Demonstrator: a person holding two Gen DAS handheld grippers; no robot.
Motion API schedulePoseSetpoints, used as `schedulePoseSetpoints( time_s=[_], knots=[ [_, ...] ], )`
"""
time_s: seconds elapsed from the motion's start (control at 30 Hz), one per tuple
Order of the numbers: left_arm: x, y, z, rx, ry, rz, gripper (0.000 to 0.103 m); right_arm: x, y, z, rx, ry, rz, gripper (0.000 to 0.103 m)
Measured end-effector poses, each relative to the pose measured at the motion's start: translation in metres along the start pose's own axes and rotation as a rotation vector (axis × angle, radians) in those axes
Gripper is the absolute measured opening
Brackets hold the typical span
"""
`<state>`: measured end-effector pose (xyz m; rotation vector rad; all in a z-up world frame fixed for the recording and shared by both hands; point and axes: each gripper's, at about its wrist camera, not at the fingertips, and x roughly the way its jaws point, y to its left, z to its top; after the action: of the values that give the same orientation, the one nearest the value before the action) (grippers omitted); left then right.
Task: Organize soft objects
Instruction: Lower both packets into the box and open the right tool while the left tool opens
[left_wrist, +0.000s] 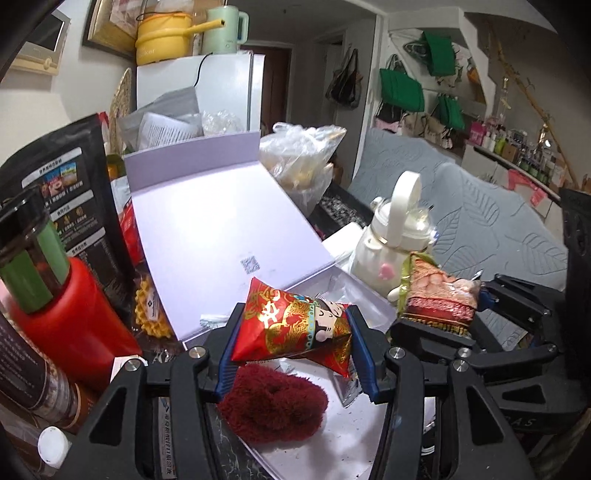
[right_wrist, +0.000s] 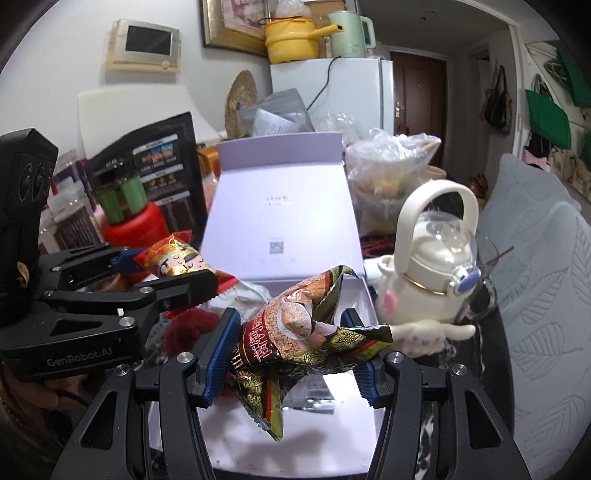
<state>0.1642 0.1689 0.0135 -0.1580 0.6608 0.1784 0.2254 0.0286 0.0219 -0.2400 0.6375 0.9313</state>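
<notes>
My left gripper (left_wrist: 293, 349) is shut on a red and gold snack packet (left_wrist: 291, 328) with a cartoon figure, held above the open lilac box (left_wrist: 221, 236). Beneath it, inside the box, lies a dark red fluffy item (left_wrist: 273, 406). My right gripper (right_wrist: 291, 350) is shut on a brown, gold and green snack packet (right_wrist: 295, 332), also over the box (right_wrist: 280, 225). From the right wrist view the left gripper (right_wrist: 166, 273) appears at the left with its red packet (right_wrist: 173, 258). The left wrist view shows the right gripper's packet (left_wrist: 436, 299) at the right.
A white cartoon kettle-shaped bottle (right_wrist: 432, 273) stands right of the box. A red jar with a green-banded lid (left_wrist: 48, 295) and a black pouch (left_wrist: 62, 192) stand at the left. A plastic bag of food (left_wrist: 299, 158) sits behind. A grey sofa (right_wrist: 546, 295) lies to the right.
</notes>
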Motion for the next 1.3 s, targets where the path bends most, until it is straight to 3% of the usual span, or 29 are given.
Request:
schedulePoseSetpoints(
  time_s=[0.73, 1.3],
  knots=[
    [0.053, 0.004, -0.022, -0.001, 0.156, -0.018, 0.052, 0.047, -0.015, -0.017, 0.014, 0.153, -0.046, 0.056],
    [0.079, 0.001, -0.034, 0.013, 0.308, 0.028, 0.052, 0.077, -0.026, -0.033, 0.020, 0.260, -0.061, 0.056]
  ],
)
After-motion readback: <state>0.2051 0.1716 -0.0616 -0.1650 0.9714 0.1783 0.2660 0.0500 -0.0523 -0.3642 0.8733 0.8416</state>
